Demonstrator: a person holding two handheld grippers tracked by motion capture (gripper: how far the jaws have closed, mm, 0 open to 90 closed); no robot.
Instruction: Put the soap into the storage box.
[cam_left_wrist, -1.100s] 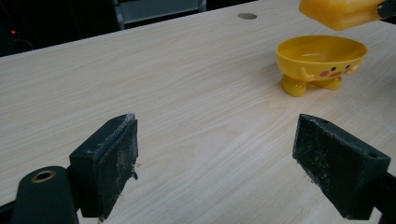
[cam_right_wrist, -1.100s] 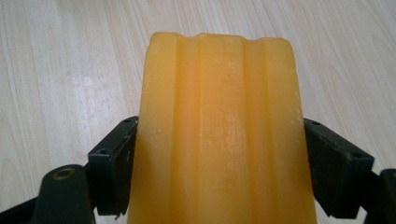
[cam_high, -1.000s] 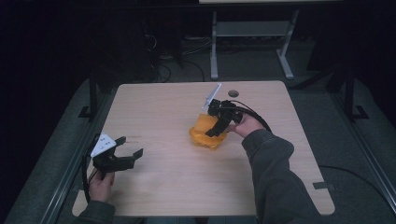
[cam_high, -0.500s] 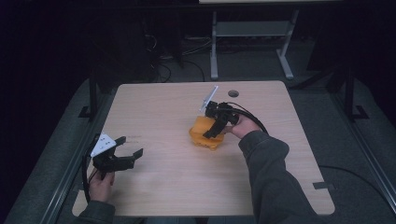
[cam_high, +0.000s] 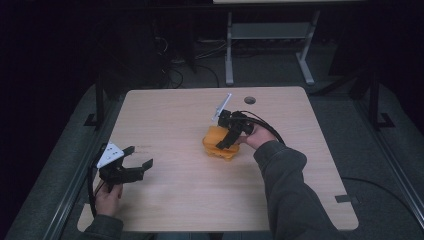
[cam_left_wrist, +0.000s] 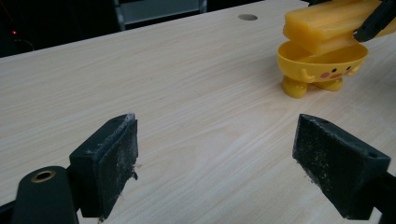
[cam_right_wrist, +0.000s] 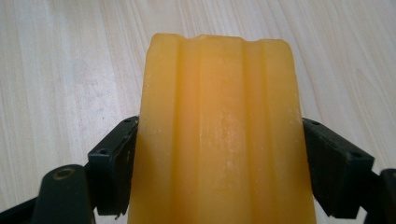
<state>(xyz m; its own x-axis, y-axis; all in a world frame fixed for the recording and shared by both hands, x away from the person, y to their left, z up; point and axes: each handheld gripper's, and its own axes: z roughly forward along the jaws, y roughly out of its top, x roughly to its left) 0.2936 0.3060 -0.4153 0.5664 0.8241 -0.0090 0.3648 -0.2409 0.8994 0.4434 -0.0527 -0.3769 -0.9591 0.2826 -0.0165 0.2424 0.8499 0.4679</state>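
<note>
A yellow ridged bar (cam_right_wrist: 219, 116) sits between the jaws of my right gripper (cam_right_wrist: 219, 172), which is shut on its two sides. In the high view that right gripper (cam_high: 227, 140) holds the bar (cam_high: 215, 135) at mid-table, over a small yellow footed bowl (cam_high: 221, 153). The left gripper view shows the bowl (cam_left_wrist: 322, 63), with a painted face, and the bar (cam_left_wrist: 327, 23) lying across its rim. My left gripper (cam_high: 137, 156) hovers open near the table's front left with nothing between its pads (cam_left_wrist: 114, 158).
The light wooden table (cam_high: 175, 115) has a round cable hole (cam_high: 250, 100) near its far edge. A grey metal stand (cam_high: 270, 35) is on the dark floor beyond. Cables trail from both grippers.
The right hand has shifted slightly toward the person with the bar, staying over the bowl. The left gripper has not moved.
</note>
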